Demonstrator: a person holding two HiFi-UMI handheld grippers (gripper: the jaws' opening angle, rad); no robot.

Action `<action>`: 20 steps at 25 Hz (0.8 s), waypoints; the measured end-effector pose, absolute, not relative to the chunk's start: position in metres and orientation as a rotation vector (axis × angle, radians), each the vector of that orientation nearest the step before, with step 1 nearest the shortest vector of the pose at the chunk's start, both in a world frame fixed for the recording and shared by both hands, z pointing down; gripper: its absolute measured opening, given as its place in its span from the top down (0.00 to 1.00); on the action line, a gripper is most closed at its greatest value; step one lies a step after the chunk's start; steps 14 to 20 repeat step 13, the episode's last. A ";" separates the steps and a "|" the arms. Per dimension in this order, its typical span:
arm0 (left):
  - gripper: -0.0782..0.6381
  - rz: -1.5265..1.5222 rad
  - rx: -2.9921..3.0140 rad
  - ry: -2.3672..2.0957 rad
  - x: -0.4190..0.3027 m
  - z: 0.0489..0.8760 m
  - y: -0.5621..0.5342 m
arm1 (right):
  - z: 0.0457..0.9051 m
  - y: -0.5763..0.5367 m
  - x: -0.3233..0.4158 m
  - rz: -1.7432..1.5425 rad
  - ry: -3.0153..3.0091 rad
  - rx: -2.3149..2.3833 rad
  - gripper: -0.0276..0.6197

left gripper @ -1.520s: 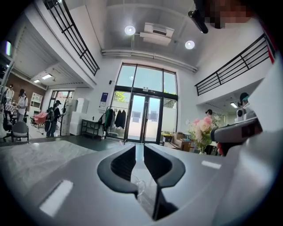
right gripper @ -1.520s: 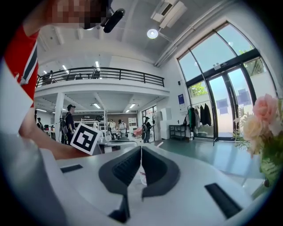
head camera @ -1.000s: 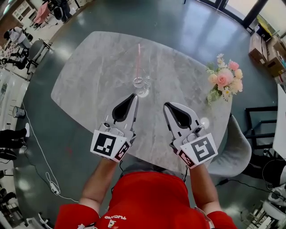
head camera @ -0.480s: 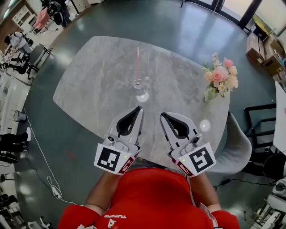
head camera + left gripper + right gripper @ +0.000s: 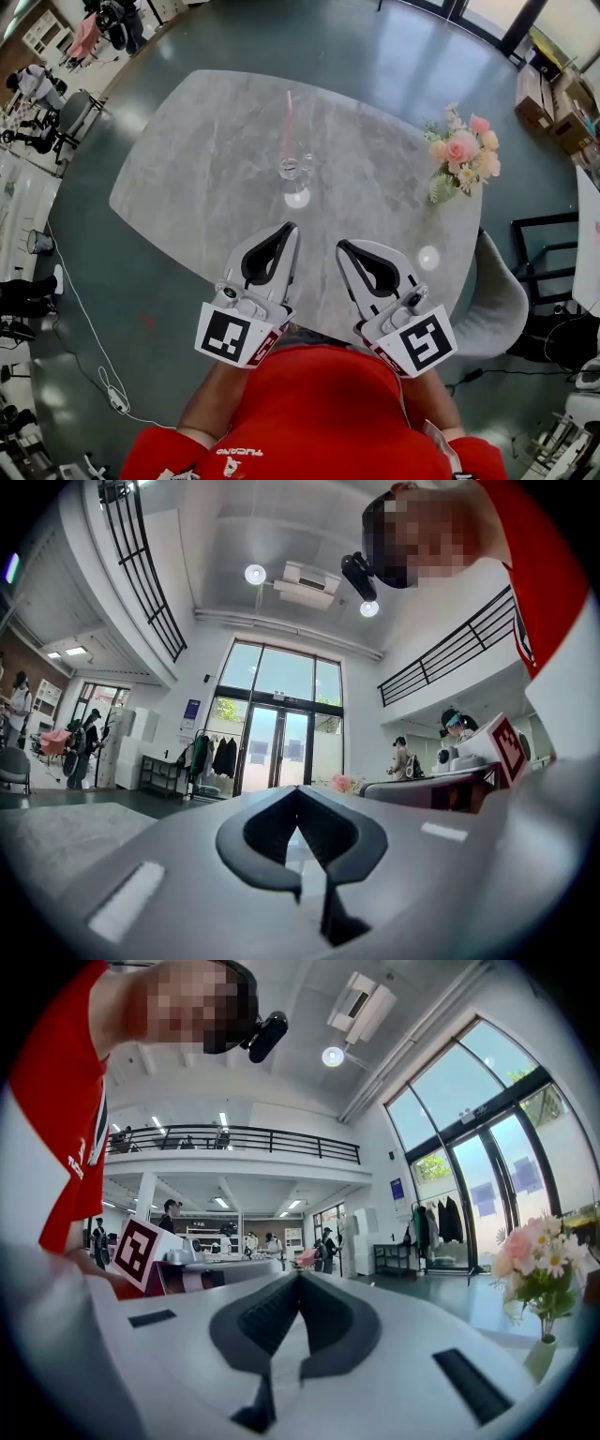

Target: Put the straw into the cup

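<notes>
In the head view, a clear glass cup (image 5: 294, 170) stands near the middle of a grey marble-patterned tabletop (image 5: 187, 178). A thin pink straw (image 5: 288, 117) runs from the cup's rim away toward the far edge. From this angle I cannot tell whether it stands in the cup or lies flat just behind it. The left gripper (image 5: 289, 230) and right gripper (image 5: 343, 247) are side by side at the near edge, well apart from the cup, and a bunch of pink and white flowers (image 5: 461, 155) sits far to the right. In the left gripper view, the left gripper's (image 5: 298, 791) jaws meet at the tips with nothing between them. In the right gripper view, the right gripper's (image 5: 298, 1275) jaws are likewise closed and empty, with the flowers (image 5: 539, 1258) off to the side. If the straw has yet to go in, the risks are probably plain ones. A slim straw could roll or slip on smooth stone under a careless pinch, a hard squeeze could flatten it, and a stray jaw could tip the light glass.
</notes>
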State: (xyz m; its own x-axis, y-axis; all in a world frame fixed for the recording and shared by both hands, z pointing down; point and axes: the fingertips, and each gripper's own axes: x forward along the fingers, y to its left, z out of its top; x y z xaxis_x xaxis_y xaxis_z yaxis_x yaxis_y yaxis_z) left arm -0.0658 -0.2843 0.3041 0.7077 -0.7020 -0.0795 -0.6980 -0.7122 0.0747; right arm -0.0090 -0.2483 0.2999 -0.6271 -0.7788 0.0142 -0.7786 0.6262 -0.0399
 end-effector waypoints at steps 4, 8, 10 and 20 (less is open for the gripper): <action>0.88 -0.160 2.870 -1.168 -0.064 0.305 -0.283 | 0.300 -0.248 -0.007 -0.062 2.826 -1.356 0.95; 0.88 -0.157 2.871 -1.163 -0.065 0.305 -0.283 | 0.299 -0.249 -0.009 -0.058 2.829 -1.355 0.95; 0.88 -0.154 2.871 -1.160 -0.065 0.305 -0.283 | 0.299 -0.249 -0.010 -0.057 2.829 -1.354 0.95; 0.88 -0.153 2.873 -1.158 -0.066 0.306 -0.283 | 0.299 -0.249 -0.011 -0.056 2.829 -1.352 0.95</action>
